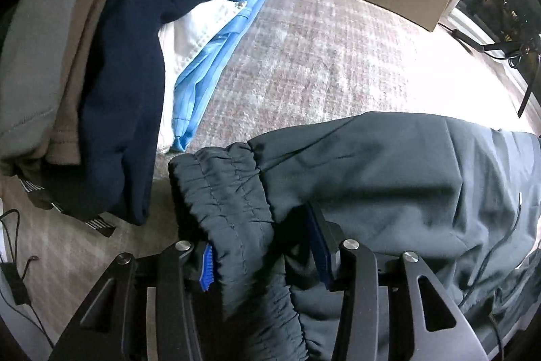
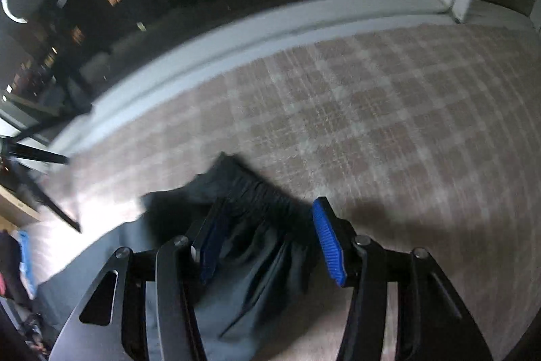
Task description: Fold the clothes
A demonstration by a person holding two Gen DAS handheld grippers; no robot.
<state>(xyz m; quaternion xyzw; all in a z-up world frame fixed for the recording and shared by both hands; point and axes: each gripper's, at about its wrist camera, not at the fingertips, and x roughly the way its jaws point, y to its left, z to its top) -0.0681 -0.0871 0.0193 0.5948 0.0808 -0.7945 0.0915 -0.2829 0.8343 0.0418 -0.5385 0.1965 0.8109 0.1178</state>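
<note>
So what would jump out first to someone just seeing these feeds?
The dark grey pants fill the lower left-wrist view, the elastic waistband lying between the left hand-held gripper's open blue pads. To the left a pile of clothes lies on the checked carpet. The right hand-held gripper is open over more dark fabric.

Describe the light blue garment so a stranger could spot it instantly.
Start at the pile of clothes on the checked carpet, left of the left gripper. On the pile's right edge, beside the navy garment, lies the light blue garment. It alone is bright, shiny and striped, over white cloth.
</note>
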